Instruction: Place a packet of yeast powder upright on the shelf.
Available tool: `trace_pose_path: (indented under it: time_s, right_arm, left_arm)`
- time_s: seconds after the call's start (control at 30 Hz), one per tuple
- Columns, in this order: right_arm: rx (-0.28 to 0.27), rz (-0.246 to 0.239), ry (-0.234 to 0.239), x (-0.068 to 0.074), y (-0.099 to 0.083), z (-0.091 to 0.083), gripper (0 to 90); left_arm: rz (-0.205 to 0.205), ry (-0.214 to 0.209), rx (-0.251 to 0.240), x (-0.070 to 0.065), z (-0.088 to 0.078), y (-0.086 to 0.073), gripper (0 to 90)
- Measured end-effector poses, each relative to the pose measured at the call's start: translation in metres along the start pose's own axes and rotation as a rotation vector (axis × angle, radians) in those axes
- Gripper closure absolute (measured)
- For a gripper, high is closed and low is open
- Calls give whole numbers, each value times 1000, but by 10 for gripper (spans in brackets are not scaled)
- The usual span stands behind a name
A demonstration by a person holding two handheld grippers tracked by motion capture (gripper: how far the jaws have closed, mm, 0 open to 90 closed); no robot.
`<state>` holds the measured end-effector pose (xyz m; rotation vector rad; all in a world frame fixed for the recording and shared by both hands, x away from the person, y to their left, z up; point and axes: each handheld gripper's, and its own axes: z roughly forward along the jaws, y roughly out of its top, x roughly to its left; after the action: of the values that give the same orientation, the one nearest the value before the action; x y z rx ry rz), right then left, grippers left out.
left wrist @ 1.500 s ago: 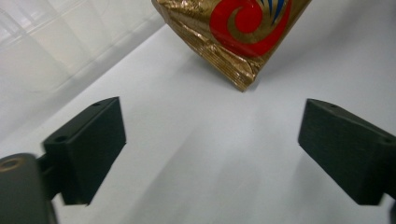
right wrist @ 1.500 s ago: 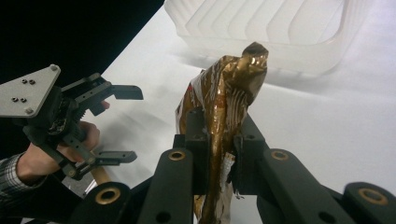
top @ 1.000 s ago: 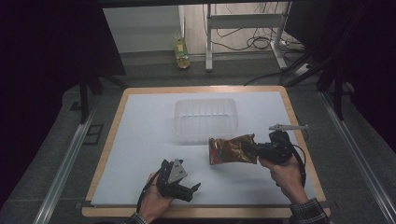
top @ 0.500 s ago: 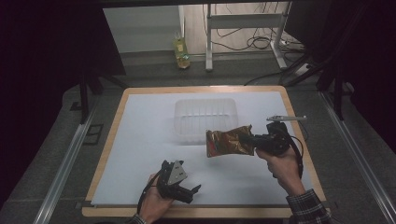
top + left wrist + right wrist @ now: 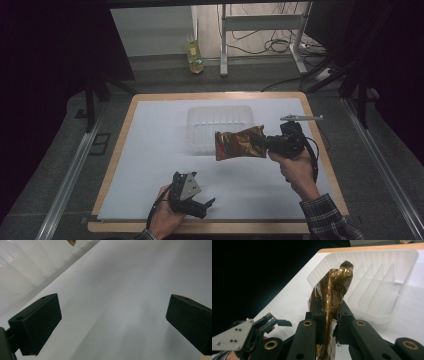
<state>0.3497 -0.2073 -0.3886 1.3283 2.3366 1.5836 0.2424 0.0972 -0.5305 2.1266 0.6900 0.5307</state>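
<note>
A crinkled gold-brown foil packet (image 5: pixel 238 143) hangs in the air over the near edge of a clear plastic tray (image 5: pixel 218 119). My right gripper (image 5: pixel 261 143) is shut on the packet's right end and points left. In the right gripper view the packet (image 5: pixel 334 292) stands pinched between the black jaws of my right gripper (image 5: pixel 329 321), with the ribbed tray (image 5: pixel 384 285) just behind it. My left gripper (image 5: pixel 206 206) rests low at the table's front edge, open and with nothing in it. In the left gripper view its pads (image 5: pixel 37 322) stand wide apart over the white sheet.
A white sheet (image 5: pixel 160 150) covers a wooden-edged table (image 5: pixel 120 150). A slim grey tool (image 5: pixel 301 118) lies near the right edge. A yellow bottle (image 5: pixel 194 52) stands on the floor beyond the table, beside metal legs and cables.
My right gripper has lifted the packet and carried it up the picture toward the tray. The left gripper has stayed in place.
</note>
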Motion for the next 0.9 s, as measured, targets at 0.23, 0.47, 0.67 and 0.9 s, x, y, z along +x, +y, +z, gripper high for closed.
trace_pose_path:
  time_s: [0.23,0.47,0.67,0.9]
  right_arm:
    - [-8,4,4,2,10,8,801]
    - [-10,1,2,6,23,21,801]
    - [-12,1,-4,8,35,35,801]
    - [-18,1,-14,12,48,52,802]
  left_arm:
    - [2,2,-11,0,-1,0,0]
    - [7,0,-12,-1,-2,1,2]
    - [6,-1,-16,-1,-2,1,4]
    - [7,-3,-16,-1,-2,1,4]
